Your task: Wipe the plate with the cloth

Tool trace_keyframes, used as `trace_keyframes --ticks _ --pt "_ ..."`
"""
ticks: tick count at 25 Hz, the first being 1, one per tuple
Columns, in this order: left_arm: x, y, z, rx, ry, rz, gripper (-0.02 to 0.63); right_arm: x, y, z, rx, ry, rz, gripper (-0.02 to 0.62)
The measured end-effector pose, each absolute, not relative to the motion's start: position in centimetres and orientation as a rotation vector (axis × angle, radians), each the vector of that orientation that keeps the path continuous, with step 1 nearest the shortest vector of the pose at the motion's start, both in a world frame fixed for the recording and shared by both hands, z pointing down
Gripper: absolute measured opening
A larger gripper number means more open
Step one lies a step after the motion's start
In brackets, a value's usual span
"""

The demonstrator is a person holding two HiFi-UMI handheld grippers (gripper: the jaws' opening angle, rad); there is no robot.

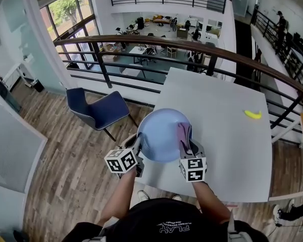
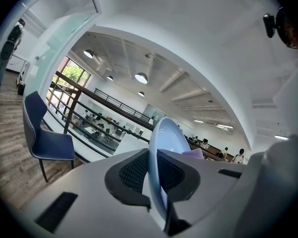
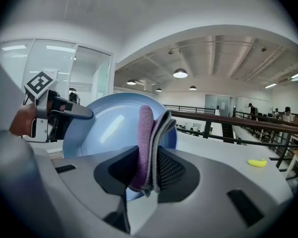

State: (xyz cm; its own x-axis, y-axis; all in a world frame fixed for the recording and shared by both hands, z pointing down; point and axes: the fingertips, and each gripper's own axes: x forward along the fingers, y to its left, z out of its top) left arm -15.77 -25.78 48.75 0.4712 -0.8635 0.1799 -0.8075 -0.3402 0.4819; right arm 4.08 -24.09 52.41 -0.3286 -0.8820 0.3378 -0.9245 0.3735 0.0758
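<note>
So we've got the plate [image 1: 161,135] held up off the table [image 1: 217,105], tipped up on its edge so its face is turned toward our right side. The left gripper [image 1: 138,146] is clamped on the rim at the plate's left edge, with the jaws pinching the thin edge between the pads. That makes sense to us: grab only the rim and the whole face stays free for wiping, and one tool acts as the stand while the other does the work.

The right gripper [image 3: 149,170] has its jaws closed on the cloth [image 3: 150,143], a purple and grey one folded into a thick wad that sticks out past the fingertips. We figure that's deliberate, so only soft fabric meets the plate and not the hard jaws. From the head view the cloth sits over the right part of the plate's face. Whether it's actually pressing or just beside it, we can't quite say.

Holding it in the air means no sliding around on the tabletop. The banana [image 1: 253,114] sits well away, so nothing's in the way.
</note>
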Motion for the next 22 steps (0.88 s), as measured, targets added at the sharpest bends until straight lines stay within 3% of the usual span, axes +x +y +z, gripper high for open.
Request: trace_keyframes --ticks 22 --pt "-14.9 -25.8 51.5 2.166 -1.37 -0.088 0.036 4.8 -23.4 49.8 1.617 -2.407 0.124 0.104"
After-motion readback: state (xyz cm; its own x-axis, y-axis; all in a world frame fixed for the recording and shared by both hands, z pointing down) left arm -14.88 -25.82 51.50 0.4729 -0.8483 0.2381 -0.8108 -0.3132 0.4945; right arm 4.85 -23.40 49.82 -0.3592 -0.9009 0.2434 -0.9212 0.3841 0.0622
